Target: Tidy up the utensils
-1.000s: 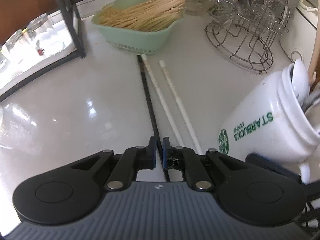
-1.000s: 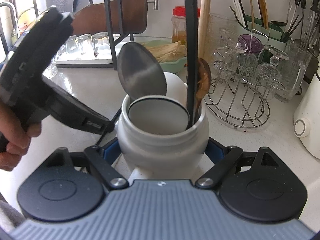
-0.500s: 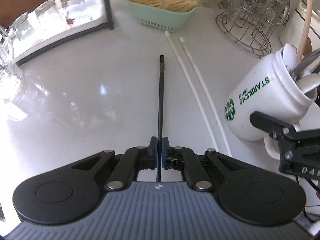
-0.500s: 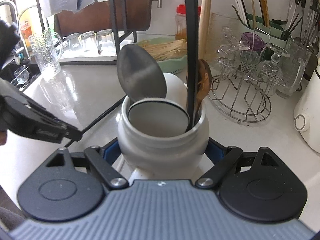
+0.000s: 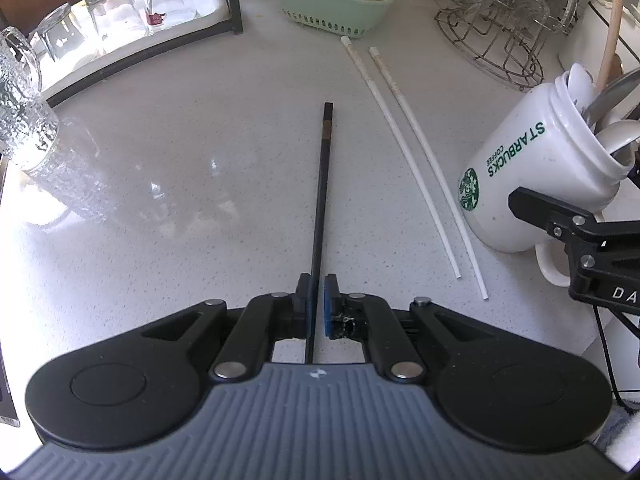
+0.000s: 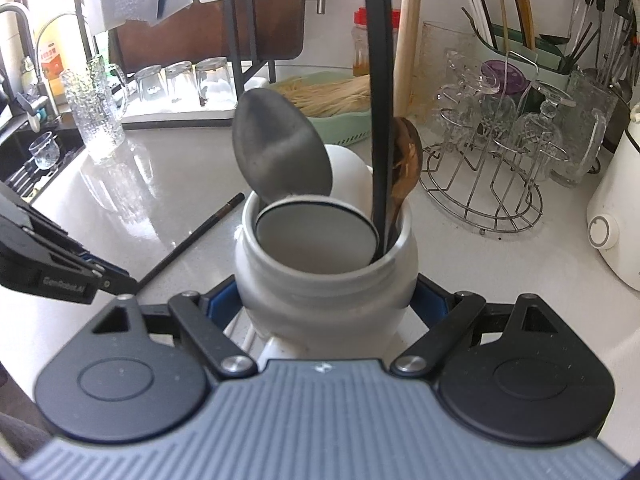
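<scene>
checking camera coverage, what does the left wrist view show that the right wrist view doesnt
Only the left wrist view: two white chopsticks lying flat on the counter, and the mug's green logo.

Only the right wrist view: the upright metal spoon and wooden spoon seen from above the mug's mouth, and the faucet.

Both: the white mug clamped in the right claw, the black chopstick pinched in the left claw, and the green basket.

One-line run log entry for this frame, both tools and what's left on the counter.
left tool: shut on black chopstick | right tool: shut on white mug | mug: holds spoons | counter: two white chopsticks remain
</scene>
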The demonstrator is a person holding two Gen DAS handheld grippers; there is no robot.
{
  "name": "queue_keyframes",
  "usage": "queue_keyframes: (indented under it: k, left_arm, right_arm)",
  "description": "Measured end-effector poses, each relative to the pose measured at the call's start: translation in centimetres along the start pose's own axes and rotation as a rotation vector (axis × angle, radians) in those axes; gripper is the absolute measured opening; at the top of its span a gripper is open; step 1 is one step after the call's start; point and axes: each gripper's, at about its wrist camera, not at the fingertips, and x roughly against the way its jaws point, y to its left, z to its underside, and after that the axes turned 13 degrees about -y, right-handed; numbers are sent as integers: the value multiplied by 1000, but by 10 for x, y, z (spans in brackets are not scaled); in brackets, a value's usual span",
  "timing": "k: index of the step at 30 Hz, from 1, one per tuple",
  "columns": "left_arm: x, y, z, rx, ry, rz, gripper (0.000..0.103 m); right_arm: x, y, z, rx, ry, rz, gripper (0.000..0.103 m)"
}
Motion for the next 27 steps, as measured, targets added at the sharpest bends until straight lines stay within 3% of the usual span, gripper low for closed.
queue_keyframes:
  k: [3,6,27]
  left_arm:
    - [-2,0,-3,4,-1,18,9]
    - [-7,2,-9,17,-8,16,23]
    - [-59,-12,-65,-82,-95,3,24]
  right_arm:
    - [0,0,0,1,0,-1,90]
    - [0,0,0,2,0,-1,90]
    - [-1,0,-1,13,5,-7,91]
